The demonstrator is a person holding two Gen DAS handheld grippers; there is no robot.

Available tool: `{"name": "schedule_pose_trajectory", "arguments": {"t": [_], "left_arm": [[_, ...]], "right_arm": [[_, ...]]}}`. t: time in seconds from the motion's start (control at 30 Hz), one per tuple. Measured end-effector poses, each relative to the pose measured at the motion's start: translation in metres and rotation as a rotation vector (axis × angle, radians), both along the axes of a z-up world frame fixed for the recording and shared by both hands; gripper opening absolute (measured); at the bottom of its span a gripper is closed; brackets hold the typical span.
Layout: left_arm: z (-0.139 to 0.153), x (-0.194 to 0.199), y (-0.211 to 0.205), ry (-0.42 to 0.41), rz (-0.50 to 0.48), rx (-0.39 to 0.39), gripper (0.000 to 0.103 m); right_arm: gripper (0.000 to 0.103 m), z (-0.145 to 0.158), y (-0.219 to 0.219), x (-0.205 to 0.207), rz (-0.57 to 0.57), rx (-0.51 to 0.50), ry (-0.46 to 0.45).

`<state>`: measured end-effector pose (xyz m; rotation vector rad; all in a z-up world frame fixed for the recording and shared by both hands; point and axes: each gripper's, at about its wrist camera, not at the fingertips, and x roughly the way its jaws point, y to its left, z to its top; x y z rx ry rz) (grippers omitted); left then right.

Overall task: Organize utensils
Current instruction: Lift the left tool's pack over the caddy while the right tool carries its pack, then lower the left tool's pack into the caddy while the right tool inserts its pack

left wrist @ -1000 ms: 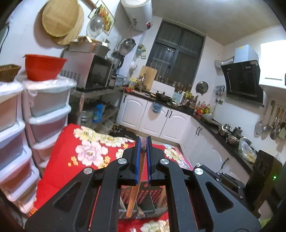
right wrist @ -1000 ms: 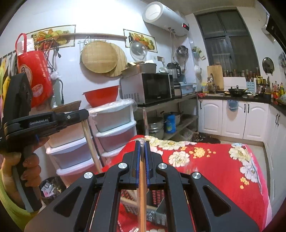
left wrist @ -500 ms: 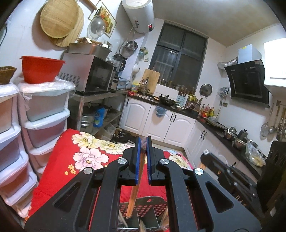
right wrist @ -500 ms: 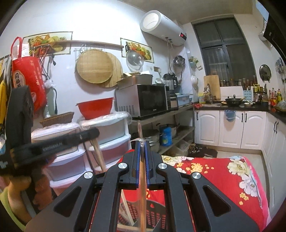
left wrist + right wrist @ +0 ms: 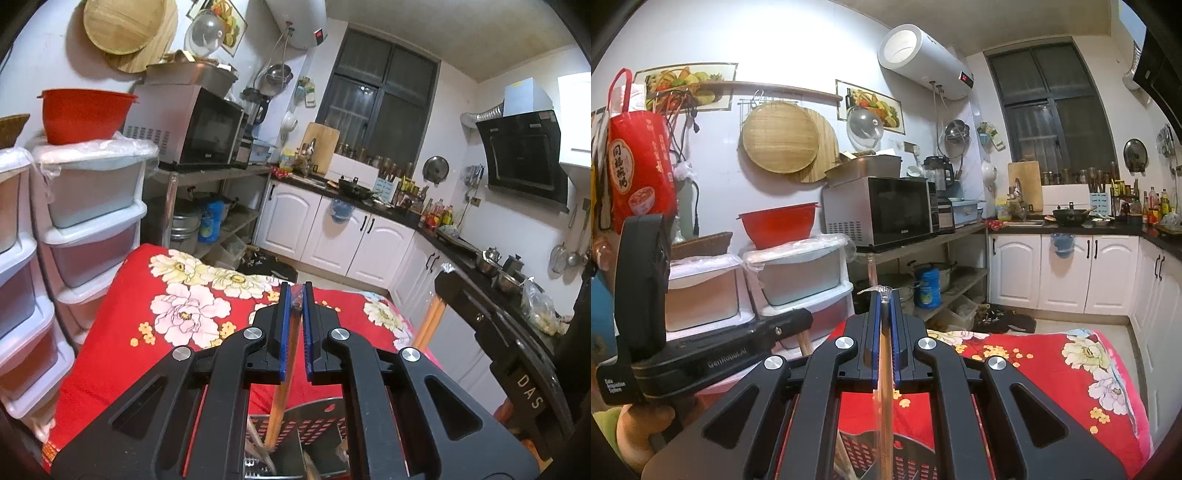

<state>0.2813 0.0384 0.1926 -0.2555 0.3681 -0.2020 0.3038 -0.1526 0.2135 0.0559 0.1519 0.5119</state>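
Note:
My left gripper (image 5: 295, 292) is shut on a thin orange-brown wooden stick (image 5: 282, 398). The stick slants down, and its lower end stands inside a grey perforated utensil holder (image 5: 317, 419) at the bottom edge, among other stick ends. My right gripper (image 5: 884, 295) is shut on wooden chopsticks in a clear plastic sleeve (image 5: 884, 373), hanging over the same holder (image 5: 916, 452). The left wrist view shows the right gripper's black body (image 5: 517, 354) at right, with its chopsticks (image 5: 430, 317) below its tip. A hand (image 5: 646, 424) holds the left gripper's body (image 5: 701, 363) at left in the right wrist view.
The holder stands on a table under a red floral cloth (image 5: 177, 306). Stacked white plastic drawers (image 5: 92, 206) with a red bowl (image 5: 86, 116) on top flank the table's left. A shelf with a microwave (image 5: 882, 210) and white kitchen cabinets (image 5: 1071, 273) stand beyond.
My left gripper has sunk and moved forward, so the holder has come up under its stick. The right gripper with its chopsticks has drawn closer at the right. Both grips are unchanged.

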Motion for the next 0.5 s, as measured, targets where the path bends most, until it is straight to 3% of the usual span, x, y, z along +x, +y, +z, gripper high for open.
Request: {"name": "schedule_pose_trajectory", "arguments": {"t": [0.5], "left_arm": [[-0.033,0.018,0.002,0.055,-0.02,-0.011,0.002]], "right_arm": [[0.005,-0.037,0.013,0.024,-0.014,-0.028,0.059]]}}
